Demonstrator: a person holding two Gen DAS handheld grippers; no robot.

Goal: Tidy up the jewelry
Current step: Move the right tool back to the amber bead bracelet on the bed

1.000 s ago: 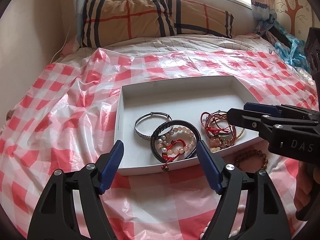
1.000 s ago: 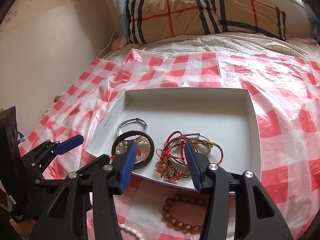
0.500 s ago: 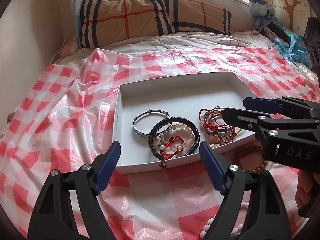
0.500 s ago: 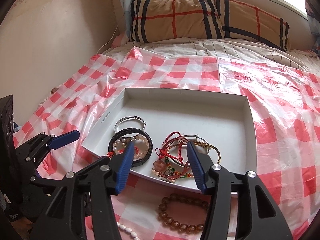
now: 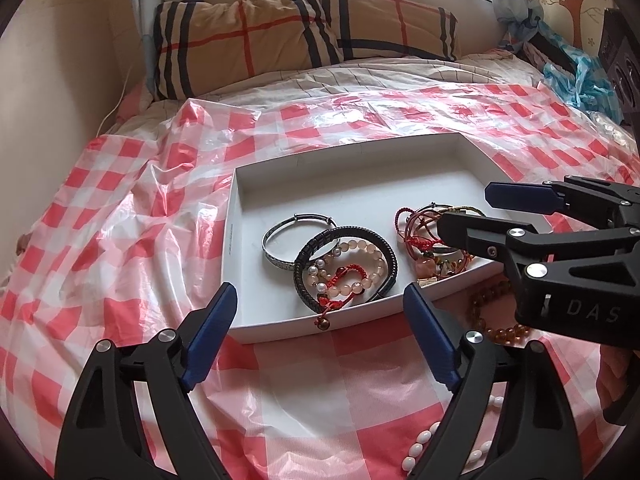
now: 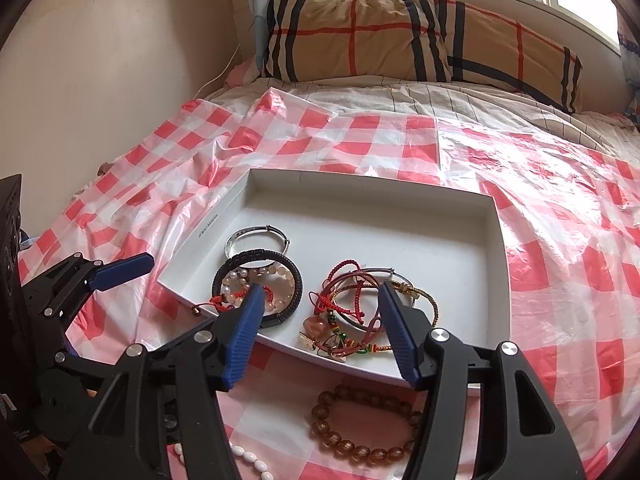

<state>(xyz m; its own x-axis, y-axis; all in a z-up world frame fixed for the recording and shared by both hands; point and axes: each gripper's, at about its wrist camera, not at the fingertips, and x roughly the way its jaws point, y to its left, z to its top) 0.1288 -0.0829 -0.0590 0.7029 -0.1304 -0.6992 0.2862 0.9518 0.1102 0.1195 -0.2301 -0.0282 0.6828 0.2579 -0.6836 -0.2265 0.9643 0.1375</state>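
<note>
From the left wrist camera, the left gripper point(image 5: 320, 320) points down at a slant toward the near edge of the white tray point(image 5: 400, 176) on the checked plastic sheet point(image 5: 132, 240); its blue-padded jaws have just been opening and stand spread wide with nothing between them. In the tray lie a silver bangle point(image 5: 280, 258), a black braided bracelet point(image 5: 386, 250) ringing a pale bead bracelet point(image 5: 360, 248), and, to the right, a tangle of red cord bracelets point(image 5: 416, 236). The right gripper point(image 5: 464, 210) reaches in from the right over that tangle. From the right wrist camera, the right gripper point(image 6: 320, 328) tilts down over the tray's near rim point(image 6: 360, 370), its jaws just been opening, apart and empty. An amber bead bracelet point(image 6: 360, 450) and white beads point(image 6: 248, 454) lie outside, nearer than the tray.
</note>
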